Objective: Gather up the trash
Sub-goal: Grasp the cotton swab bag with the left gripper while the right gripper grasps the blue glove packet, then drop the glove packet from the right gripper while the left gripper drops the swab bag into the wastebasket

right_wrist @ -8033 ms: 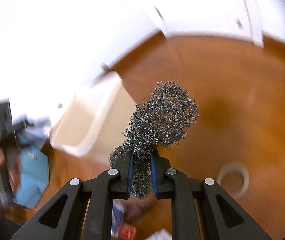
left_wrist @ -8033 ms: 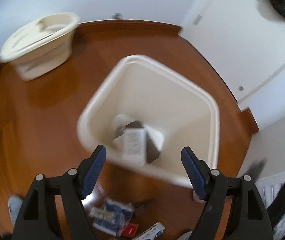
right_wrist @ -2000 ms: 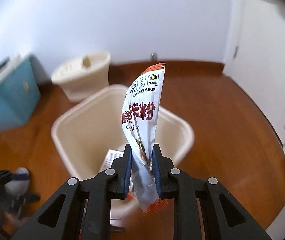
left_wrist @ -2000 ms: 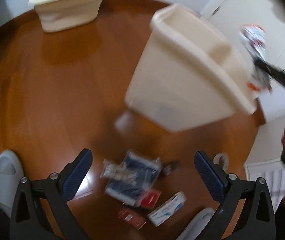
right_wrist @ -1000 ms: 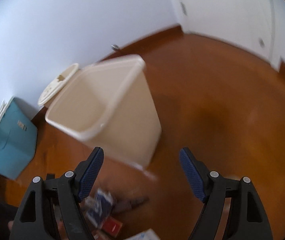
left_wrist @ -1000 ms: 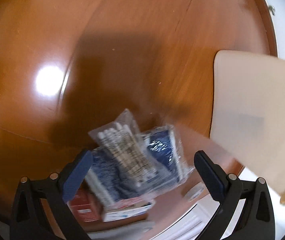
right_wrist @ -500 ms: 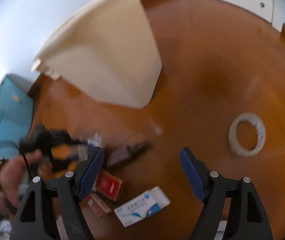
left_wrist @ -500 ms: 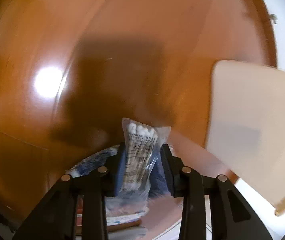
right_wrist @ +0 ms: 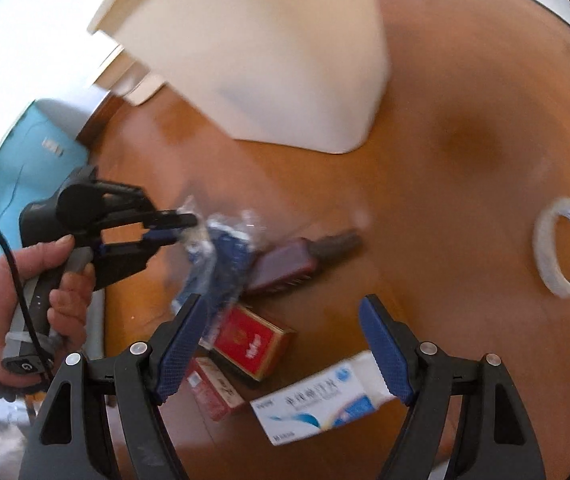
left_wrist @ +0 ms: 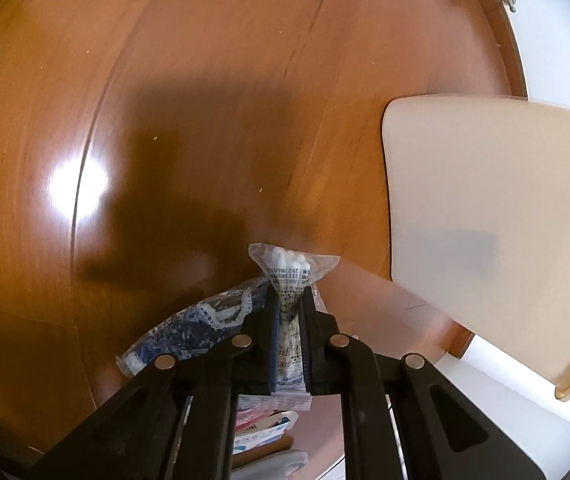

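My left gripper (left_wrist: 288, 300) is shut on a clear bag of cotton swabs (left_wrist: 291, 270), just above a blue patterned packet (left_wrist: 201, 326) on the wooden floor. The cream trash bin (left_wrist: 485, 220) stands to its right. In the right wrist view the left gripper (right_wrist: 173, 228) shows at the left, over the blue packet (right_wrist: 225, 264). My right gripper (right_wrist: 281, 344) is open and empty above a red cigarette box (right_wrist: 251, 340), a second red box (right_wrist: 215, 390) and a white and blue carton (right_wrist: 321, 398). The bin (right_wrist: 285, 60) stands beyond.
A dark red flat bottle (right_wrist: 297, 264) lies past the red box. A roll of white tape (right_wrist: 567, 256) lies on the floor at the right. A teal box (right_wrist: 25, 160) stands at the left wall.
My left gripper closed on the swab bag and has lifted it slightly. My right gripper, empty since dropping the snack bag, has lowered toward the litter pile.
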The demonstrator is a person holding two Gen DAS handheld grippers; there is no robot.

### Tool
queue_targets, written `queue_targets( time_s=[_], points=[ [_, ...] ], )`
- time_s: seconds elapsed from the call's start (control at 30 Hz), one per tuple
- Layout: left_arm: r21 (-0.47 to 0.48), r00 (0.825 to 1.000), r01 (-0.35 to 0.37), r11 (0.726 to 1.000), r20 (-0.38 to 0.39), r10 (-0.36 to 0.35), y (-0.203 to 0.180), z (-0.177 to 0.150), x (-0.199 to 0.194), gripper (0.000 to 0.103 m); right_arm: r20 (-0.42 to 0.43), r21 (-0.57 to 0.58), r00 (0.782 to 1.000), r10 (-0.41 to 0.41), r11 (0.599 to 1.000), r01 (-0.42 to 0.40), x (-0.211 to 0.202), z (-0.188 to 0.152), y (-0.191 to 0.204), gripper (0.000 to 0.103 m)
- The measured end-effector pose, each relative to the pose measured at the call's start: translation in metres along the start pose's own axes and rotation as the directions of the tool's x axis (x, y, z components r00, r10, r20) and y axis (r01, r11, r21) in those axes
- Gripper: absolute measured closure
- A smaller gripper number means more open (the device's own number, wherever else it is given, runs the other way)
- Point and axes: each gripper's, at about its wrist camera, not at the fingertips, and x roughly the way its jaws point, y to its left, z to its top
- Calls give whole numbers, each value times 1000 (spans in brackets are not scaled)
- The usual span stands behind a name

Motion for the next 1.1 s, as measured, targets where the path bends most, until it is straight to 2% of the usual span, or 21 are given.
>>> queue_targets(
  time_s=[0.07, 0.17, 0.27, 0.33, 0.43, 0.5, 0.57, 0.6, 0.67, 0.7, 0.77, 0.87, 1.0, 1.1],
  points=[
    [23, 1000, 27, 999, 0, -27, -9, -4, -8, 95, 6, 8, 999, 32, 999, -32, 5, 6, 4, 23],
    [91, 997, 65, 994, 33, -68, -27, -13, -41, 95, 37, -1, 995, 91, 996, -91, 13, 14, 9, 23],
    [136, 994, 53, 989, 92, -65, -33, -15, -73, 95, 18, -22, 995, 102, 995, -102, 37, 26, 15, 23],
    [125, 993, 54, 991, 100, -66, -23, -11, -90, 95, 4, -30, 993, 118, 993, -118, 56, 36, 17, 23],
    [110, 994, 36, 993, 102, -47, -20, -12, -91, 95, -47, -35, 993, 106, 994, -108, 88, 43, 18, 24],
    [87, 994, 41, 995, 97, -49, -18, -12, -87, 95, -78, -40, 991, 106, 993, -109, 103, 44, 20, 32],
    [80, 995, 46, 996, 88, -53, -20, -10, -83, 95, -110, -97, 988, 106, 988, -117, 116, 41, 27, 49],
    [83, 995, 51, 995, 82, -58, -12, -9, -87, 95, -130, -125, 987, 90, 986, -107, 122, 39, 31, 54],
    [93, 995, 56, 994, 75, -63, -13, -10, -91, 95, -140, -179, 987, 81, 978, -106, 125, 37, 38, 75],
    [97, 995, 57, 994, 73, -65, -15, -10, -89, 95, -150, -193, 985, 81, 975, -109, 128, 36, 40, 80],
    [112, 995, 57, 992, 75, -66, -14, -11, -95, 95, -144, -219, 986, 84, 969, -115, 126, 34, 43, 91],
    [137, 993, 55, 989, 97, -69, -17, -7, -102, 95, -101, -231, 988, 117, 963, -137, 110, 35, 48, 93],
    [178, 986, 61, 982, 140, -87, -25, -12, -130, 95, -26, -197, 984, 178, 964, -179, 69, 31, 44, 94],
    [253, 977, 74, 965, 175, -121, -53, -20, -154, 95, 42, -176, 975, 219, 962, -208, 27, 27, 39, 94]
  ],
)
